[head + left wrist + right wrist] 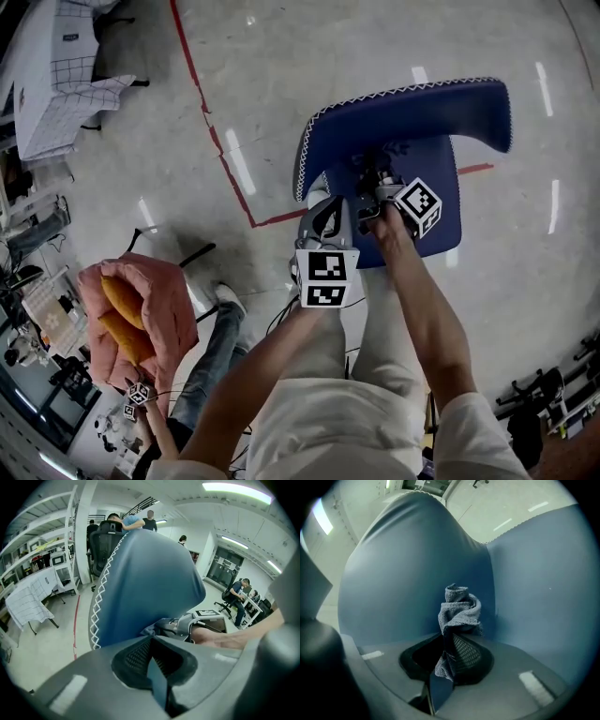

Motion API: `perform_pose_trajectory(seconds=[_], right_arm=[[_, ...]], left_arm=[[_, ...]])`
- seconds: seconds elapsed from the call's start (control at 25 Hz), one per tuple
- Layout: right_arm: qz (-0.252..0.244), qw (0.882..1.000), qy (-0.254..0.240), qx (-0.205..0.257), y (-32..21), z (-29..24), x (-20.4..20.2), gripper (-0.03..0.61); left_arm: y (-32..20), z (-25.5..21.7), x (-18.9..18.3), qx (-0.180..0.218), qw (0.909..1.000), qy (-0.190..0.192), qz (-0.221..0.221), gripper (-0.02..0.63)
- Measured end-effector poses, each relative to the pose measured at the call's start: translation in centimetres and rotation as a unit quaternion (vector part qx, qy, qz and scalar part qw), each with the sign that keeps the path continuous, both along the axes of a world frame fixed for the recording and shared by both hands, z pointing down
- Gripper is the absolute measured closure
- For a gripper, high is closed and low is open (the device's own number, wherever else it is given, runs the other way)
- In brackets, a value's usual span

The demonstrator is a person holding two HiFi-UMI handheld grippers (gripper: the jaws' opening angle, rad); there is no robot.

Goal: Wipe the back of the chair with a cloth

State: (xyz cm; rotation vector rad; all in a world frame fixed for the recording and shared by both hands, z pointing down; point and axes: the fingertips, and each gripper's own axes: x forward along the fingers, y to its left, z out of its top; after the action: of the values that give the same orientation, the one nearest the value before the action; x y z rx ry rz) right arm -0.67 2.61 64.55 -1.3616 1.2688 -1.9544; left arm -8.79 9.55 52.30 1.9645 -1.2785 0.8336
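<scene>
At lower left of the head view I see a pink bundle [150,305], and above it a red line [202,103] crosses the floor [281,56]. Toward centre, my left hand-held gripper [323,225] sits just beside the blue chair [403,117], its jaws pressed together on nothing. Right of it, the right hand-held gripper [375,183] is over the chair, pinching a grey cloth [459,606] that is bunched upright near the fold where back meets seat. I cannot tell whether the cloth touches the chair.
</scene>
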Motion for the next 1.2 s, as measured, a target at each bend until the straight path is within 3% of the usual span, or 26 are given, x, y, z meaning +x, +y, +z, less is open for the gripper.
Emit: perform_pose_trajectory(seconds=[1.2], right_arm=[[-0.031,0.999,-0.02,0.035,-4.6,-16.7,-0.6,0.502]], left_arm=[[-2.7,-4.7,-1.5,0.034,0.9993,-0.007,-0.016,0.614]])
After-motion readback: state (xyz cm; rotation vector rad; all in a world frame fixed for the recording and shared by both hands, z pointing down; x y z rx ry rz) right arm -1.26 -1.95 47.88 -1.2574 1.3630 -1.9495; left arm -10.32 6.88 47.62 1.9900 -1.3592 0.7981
